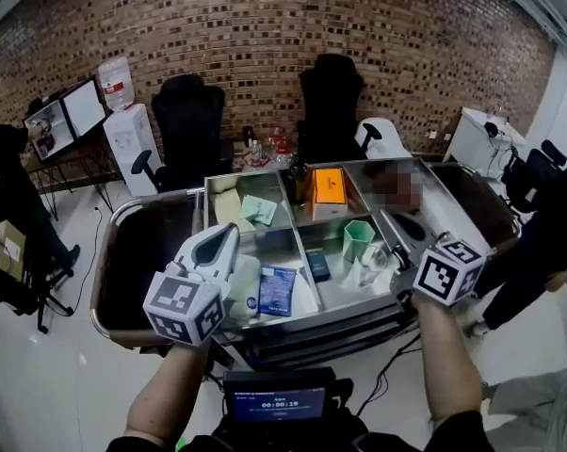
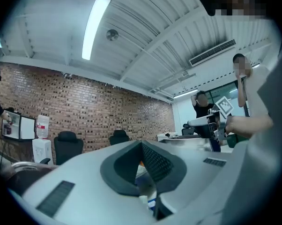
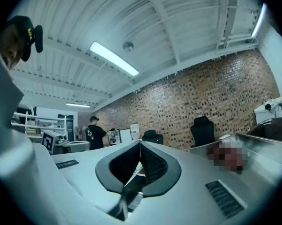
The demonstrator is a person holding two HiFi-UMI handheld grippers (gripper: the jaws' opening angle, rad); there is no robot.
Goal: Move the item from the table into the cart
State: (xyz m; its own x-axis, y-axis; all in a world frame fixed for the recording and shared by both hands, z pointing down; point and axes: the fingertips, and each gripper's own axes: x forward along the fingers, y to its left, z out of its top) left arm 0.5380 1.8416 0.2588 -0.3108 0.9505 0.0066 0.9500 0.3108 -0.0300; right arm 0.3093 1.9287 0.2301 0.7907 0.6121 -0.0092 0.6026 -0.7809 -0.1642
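The metal cart (image 1: 265, 326) stands in front of me with its top tray split into compartments. Inside lie an orange box (image 1: 328, 185), a green cup (image 1: 357, 239), a blue packet (image 1: 277, 290), a small dark box (image 1: 317, 265) and a pale green packet (image 1: 259, 210). My left gripper (image 1: 229, 231) hovers over the tray's front left compartment, its jaws shut (image 2: 142, 146) with nothing between them. At the tray's right side, beside the cup, my right gripper (image 1: 387, 219) is also shut (image 3: 140, 144) and holds nothing I can make out. No table with an item shows.
Two black office chairs (image 1: 189, 125) stand behind the cart against a brick wall. A water dispenser (image 1: 123, 125) and monitors (image 1: 67, 116) are at the far left. A person in black (image 1: 10, 205) stands left, and other people are at the right (image 2: 244, 107).
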